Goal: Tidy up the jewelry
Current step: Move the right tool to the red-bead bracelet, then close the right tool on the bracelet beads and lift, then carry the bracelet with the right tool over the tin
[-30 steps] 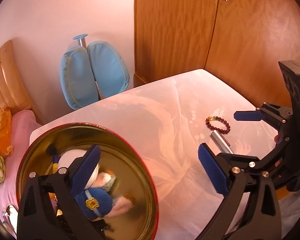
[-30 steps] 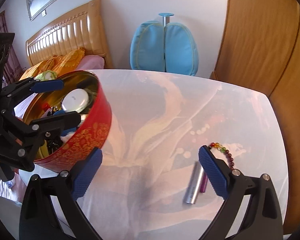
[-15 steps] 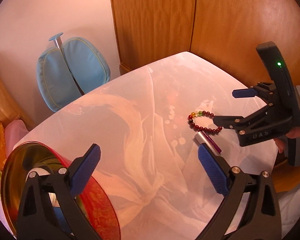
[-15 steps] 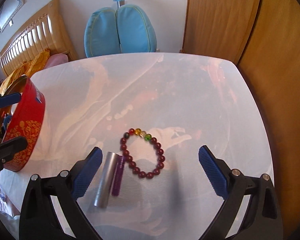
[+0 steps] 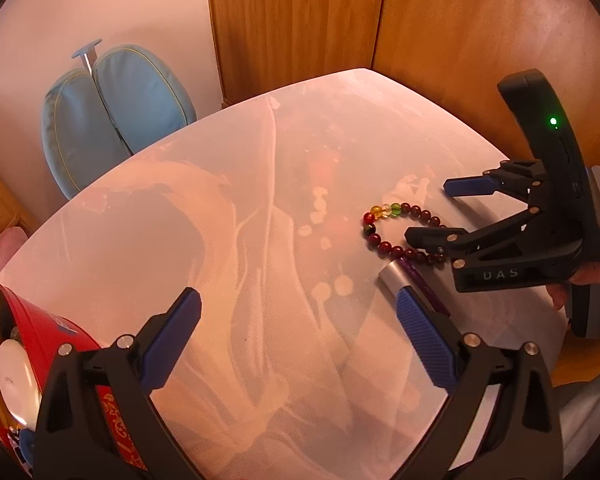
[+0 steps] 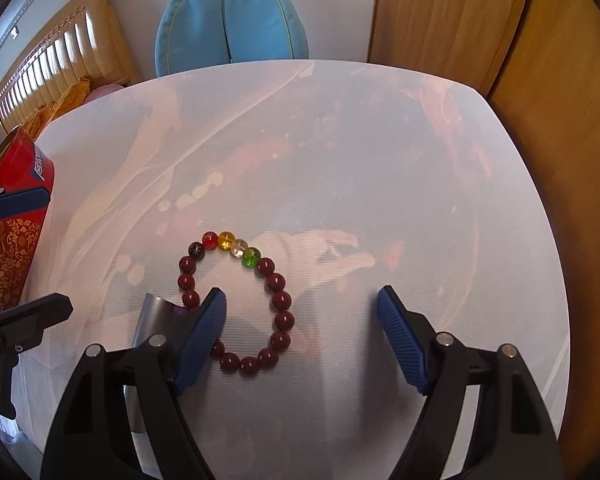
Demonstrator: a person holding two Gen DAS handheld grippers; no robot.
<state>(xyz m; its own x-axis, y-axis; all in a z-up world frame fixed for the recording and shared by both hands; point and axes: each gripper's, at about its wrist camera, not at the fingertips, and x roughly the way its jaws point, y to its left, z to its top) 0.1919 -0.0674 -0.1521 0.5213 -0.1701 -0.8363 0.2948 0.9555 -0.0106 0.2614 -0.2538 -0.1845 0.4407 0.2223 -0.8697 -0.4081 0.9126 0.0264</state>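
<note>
A bracelet of dark red beads with a few coloured ones lies flat on the white table. My right gripper hovers low over it and its jaws are closing. The right half of the loop lies between the blue pads, and neither pad presses on it. The left pad covers the loop's lower left. A silver tube and a purple one lie just left of the bracelet. My left gripper stands open over bare table with nothing in it. A red and gold tin holding trinkets sits at the left edge.
A blue padded chair stands behind the table. Wooden wardrobe doors close off the back and right. A bed headboard is at far left. A hand holds the right gripper.
Both grippers swung right and sank toward the table. The tin slid to the left edge of both views. The bracelet now lies under the right gripper, whose jaws have narrowed.
</note>
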